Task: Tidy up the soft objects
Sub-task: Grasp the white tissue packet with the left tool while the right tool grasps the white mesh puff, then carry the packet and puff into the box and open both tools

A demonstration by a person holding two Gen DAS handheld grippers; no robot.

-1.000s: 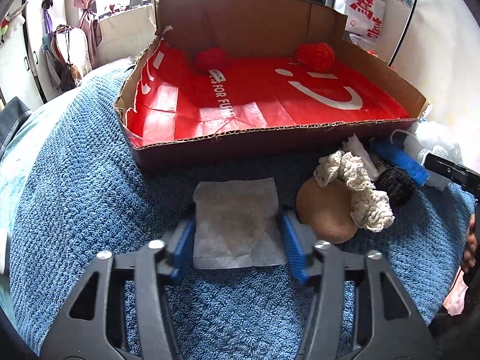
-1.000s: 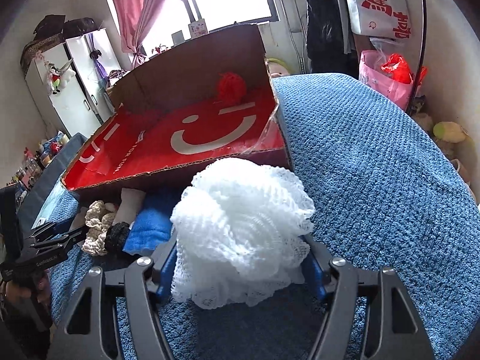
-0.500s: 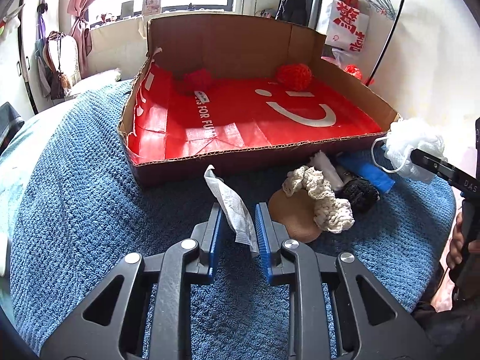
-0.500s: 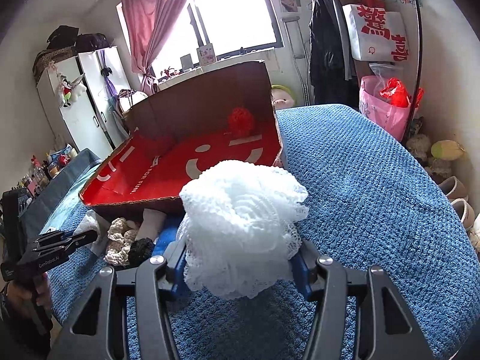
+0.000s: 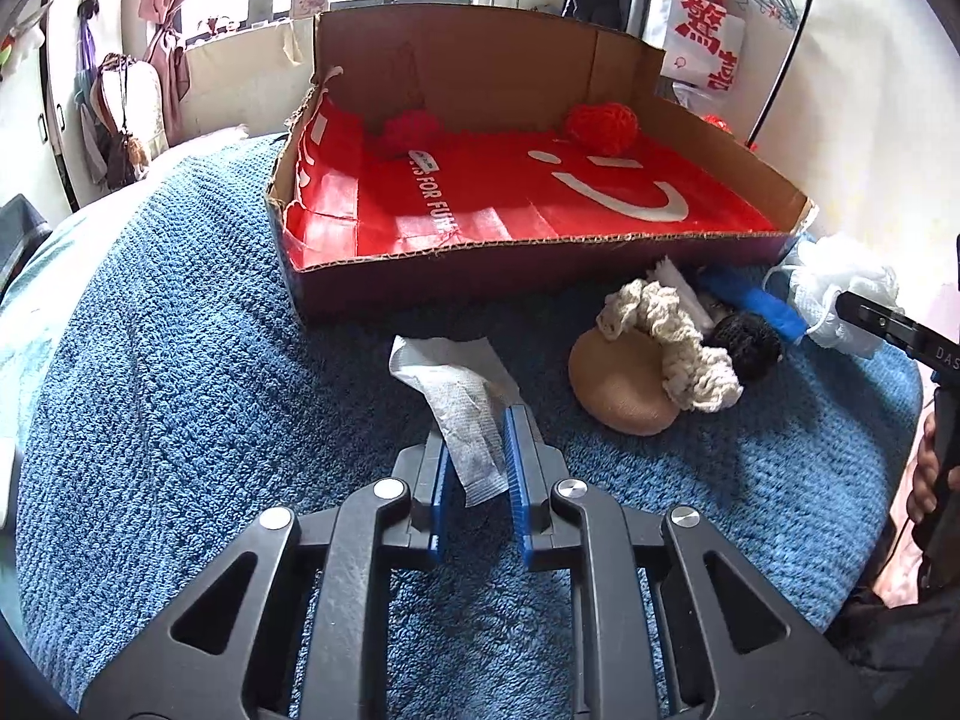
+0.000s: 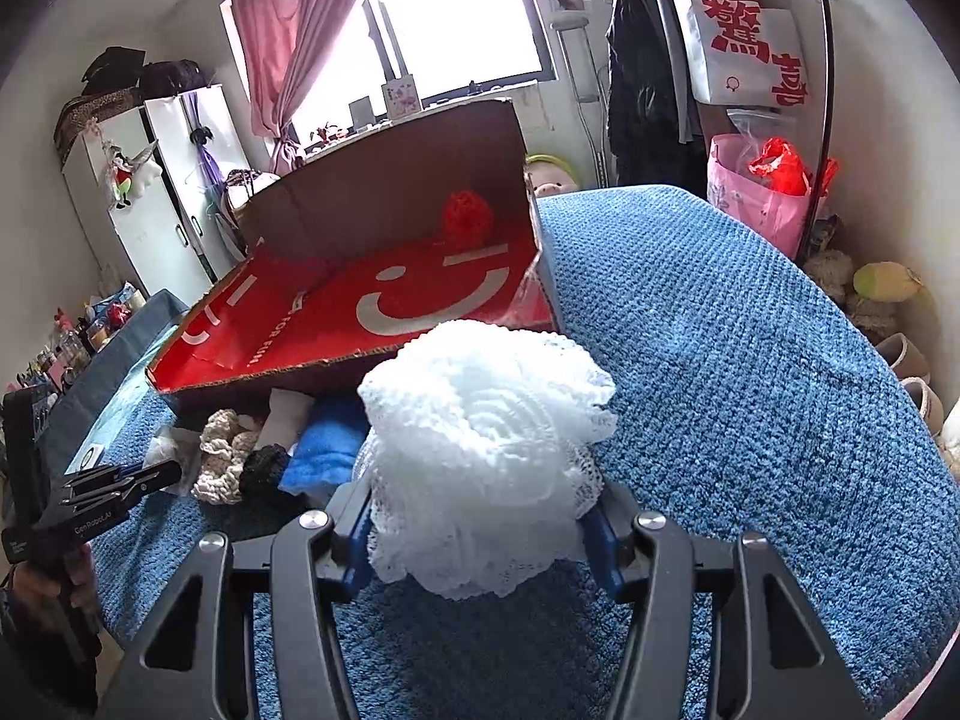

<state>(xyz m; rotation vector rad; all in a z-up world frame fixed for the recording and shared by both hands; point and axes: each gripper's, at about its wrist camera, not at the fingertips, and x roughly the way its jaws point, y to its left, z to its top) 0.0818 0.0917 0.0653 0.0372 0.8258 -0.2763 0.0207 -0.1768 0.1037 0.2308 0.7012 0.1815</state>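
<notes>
My left gripper is shut on a white wipe cloth, crumpled upright between its blue pads above the blue blanket. My right gripper is shut on a white mesh pouf, held above the blanket in front of the box. The cardboard box with a red liner holds two red yarn balls. In front of the box lie a tan round pad, a cream knitted piece, a black knitted ball and a blue cloth.
A clothes rack with a white and red bag and a pink bag stand behind the bed at the right. White cupboards are at the left. A hand holds the right gripper's handle at the blanket's edge.
The left jaws shut on the flat wipe and lifted it, crumpling it upright. The right gripper raised the white pouf a little off the blanket.
</notes>
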